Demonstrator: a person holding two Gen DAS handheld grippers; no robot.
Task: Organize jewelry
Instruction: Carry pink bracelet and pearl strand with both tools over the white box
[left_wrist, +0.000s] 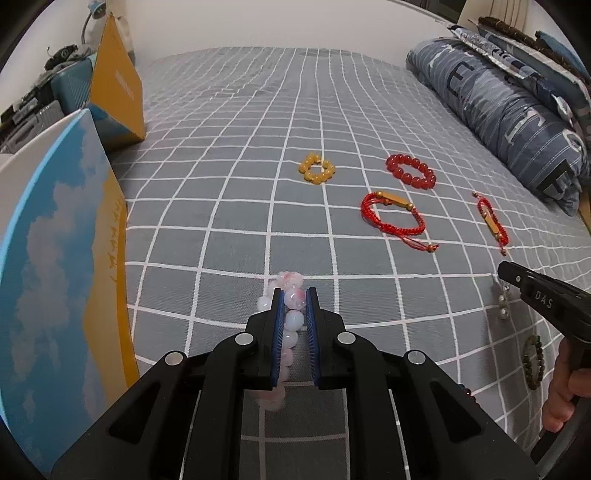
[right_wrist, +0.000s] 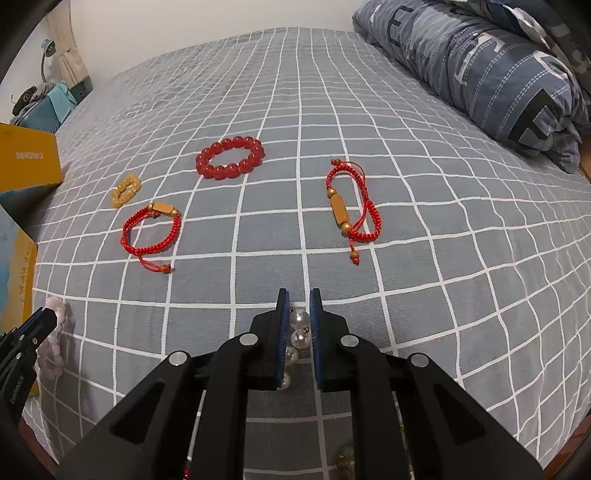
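My left gripper (left_wrist: 294, 295) is shut on a pale pink bead bracelet (left_wrist: 291, 326) that lies on the grey checked bedsheet (left_wrist: 221, 221). The same bracelet (right_wrist: 51, 345) and the left gripper show at the left edge of the right wrist view. My right gripper (right_wrist: 299, 295) is shut on a white pearl strand (right_wrist: 298, 334); the pearls (left_wrist: 503, 308) hang below it in the left wrist view. Farther out lie a yellow bead bracelet (left_wrist: 317, 170), a red bead bracelet (left_wrist: 410, 170) and two red cord bracelets with gold tubes (left_wrist: 393, 218) (left_wrist: 491, 221).
A dark green bead bracelet (left_wrist: 533, 362) lies near the person's hand (left_wrist: 561, 391). A blue-and-yellow box lid (left_wrist: 62, 258) stands at the left, with a yellow box (left_wrist: 118, 81) behind it. A folded blue quilt (left_wrist: 498, 103) sits at the right.
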